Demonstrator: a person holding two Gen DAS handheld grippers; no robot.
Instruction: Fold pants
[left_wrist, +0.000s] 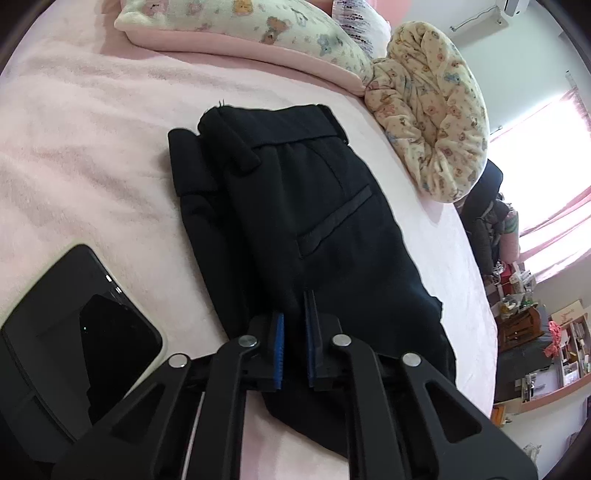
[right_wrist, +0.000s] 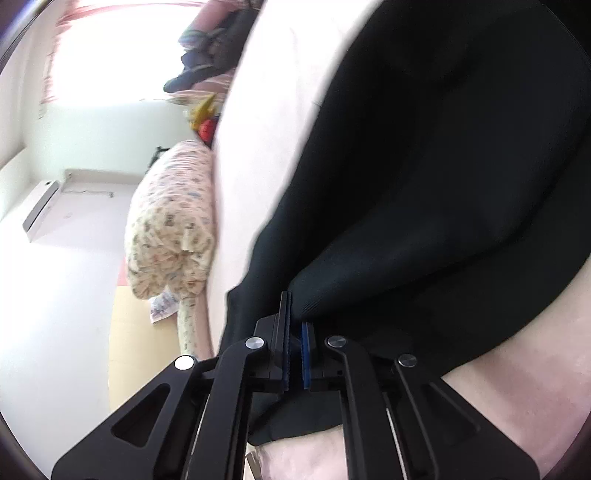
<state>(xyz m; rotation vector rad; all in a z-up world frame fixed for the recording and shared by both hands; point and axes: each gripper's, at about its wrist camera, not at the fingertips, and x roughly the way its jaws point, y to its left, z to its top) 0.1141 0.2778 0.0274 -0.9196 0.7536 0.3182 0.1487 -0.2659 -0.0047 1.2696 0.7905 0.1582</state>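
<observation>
Now both grippers, left gripper and right gripper, clamp the soft, floppy pants (light, slippery-looking); hem corners grip best.

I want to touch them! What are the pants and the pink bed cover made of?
Pants: look like smooth woven cloth, dark and matte, maybe suit fabric; the sign is the crisp waistband and neat pocket trim.
Bed cover: looks like soft fleece or plush; the sign is its fuzzy, streaky nap.
</observation>
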